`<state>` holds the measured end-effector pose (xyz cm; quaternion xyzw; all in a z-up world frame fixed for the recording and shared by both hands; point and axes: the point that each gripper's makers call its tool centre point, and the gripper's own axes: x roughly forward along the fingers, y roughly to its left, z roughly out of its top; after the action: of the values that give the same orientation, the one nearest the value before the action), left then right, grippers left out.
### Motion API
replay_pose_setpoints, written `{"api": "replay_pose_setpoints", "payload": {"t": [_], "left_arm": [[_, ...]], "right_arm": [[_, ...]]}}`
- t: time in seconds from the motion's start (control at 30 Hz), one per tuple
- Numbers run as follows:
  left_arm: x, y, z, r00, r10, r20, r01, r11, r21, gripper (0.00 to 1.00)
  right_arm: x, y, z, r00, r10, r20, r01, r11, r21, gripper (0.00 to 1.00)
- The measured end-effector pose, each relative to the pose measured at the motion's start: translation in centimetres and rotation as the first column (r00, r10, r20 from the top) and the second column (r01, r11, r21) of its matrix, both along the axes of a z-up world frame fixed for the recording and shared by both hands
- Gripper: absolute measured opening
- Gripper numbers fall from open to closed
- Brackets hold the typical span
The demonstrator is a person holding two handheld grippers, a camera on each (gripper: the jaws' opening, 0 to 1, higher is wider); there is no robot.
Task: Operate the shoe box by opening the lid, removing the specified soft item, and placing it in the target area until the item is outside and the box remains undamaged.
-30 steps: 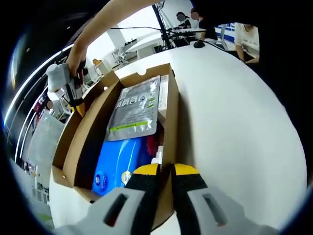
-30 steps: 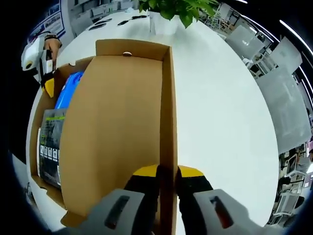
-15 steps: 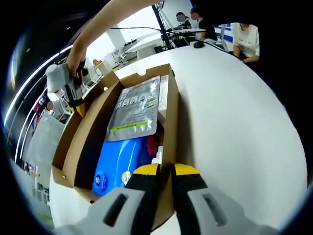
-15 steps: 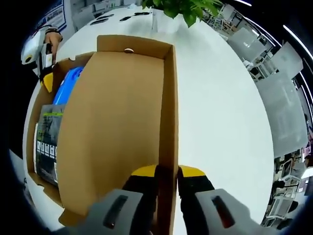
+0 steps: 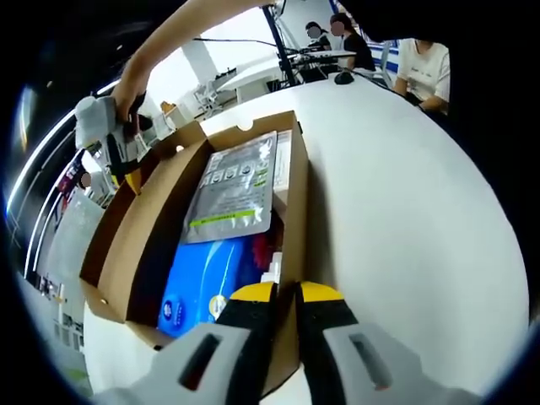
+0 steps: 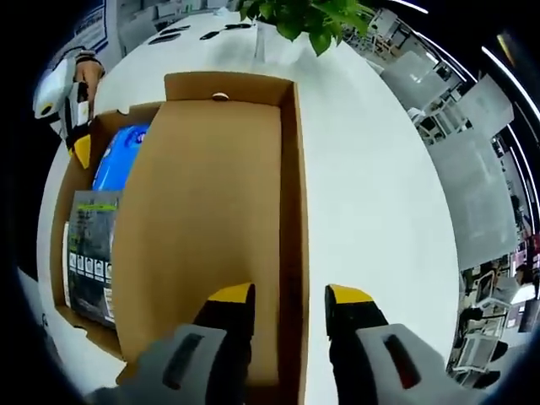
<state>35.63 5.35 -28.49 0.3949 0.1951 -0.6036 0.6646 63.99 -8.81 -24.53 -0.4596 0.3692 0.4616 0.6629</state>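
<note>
Cardboard shoe box (image 5: 291, 169) sits open on the white table (image 5: 405, 219), its lid (image 6: 202, 236) folded back and lying nearly flat beside the tray. Inside, a grey printed pouch (image 5: 236, 190) lies over the far part and a blue soft pack (image 5: 198, 283) over the near part, as the left gripper view frames them; both run lengthwise along the box's long axis.

The left hand-held gripper (image 5: 285, 293) has its jaws pressed onto the near end of the box wall, pinching the cardboard rim. The blue pack lies just beside and ahead of these jaws, inside the wall.

The right hand-held gripper (image 6: 287, 295) stands with jaws spread, straddling the raised side wall of the lid without squeezing it. From it, the contents lie off to the left, beyond the lid panel, so the left one is nearer to the blue pack.

Which of the two is the specified soft item can't be settled from here; the blue pack looks the softer. A leafy plant (image 6: 295, 17) stands on the table beyond the lid.
</note>
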Motion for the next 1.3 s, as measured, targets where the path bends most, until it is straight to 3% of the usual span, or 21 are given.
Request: {"api": "replay_pose_setpoints", "payload": {"t": [0.37,0.63,0.7,0.97,1.3], "left_arm": [[0.1,0.0,0.0,1.0,0.003,0.001,-0.003,1.0,0.005,0.09],[0.2,0.0,-0.1,1.0,0.014,-0.008,-0.014,1.0,0.006,0.09],[0.2,0.0,-0.2,1.0,0.018,-0.01,-0.018,1.0,0.008,0.09],[1.1,0.1,-0.4,0.999,0.035,-0.001,-0.035,0.999,0.036,0.1],[-0.4,0.1,-0.1,0.999,0.052,-0.005,-0.052,0.998,0.04,0.1]], "right_arm": [[-1.8,0.5,1.2,1.0,0.004,0.019,-0.004,1.0,-0.002,0.36],[-3.6,0.6,4.5,0.995,-0.004,0.104,-0.002,0.998,0.066,0.43],[-3.2,-0.4,5.7,0.985,-0.022,0.174,0.016,0.999,0.034,0.42],[-5.3,-1.4,7.7,0.984,-0.046,0.172,0.039,0.998,0.048,0.43],[-8.6,-1.9,8.5,0.982,-0.035,0.183,0.029,0.999,0.038,0.43]]}}
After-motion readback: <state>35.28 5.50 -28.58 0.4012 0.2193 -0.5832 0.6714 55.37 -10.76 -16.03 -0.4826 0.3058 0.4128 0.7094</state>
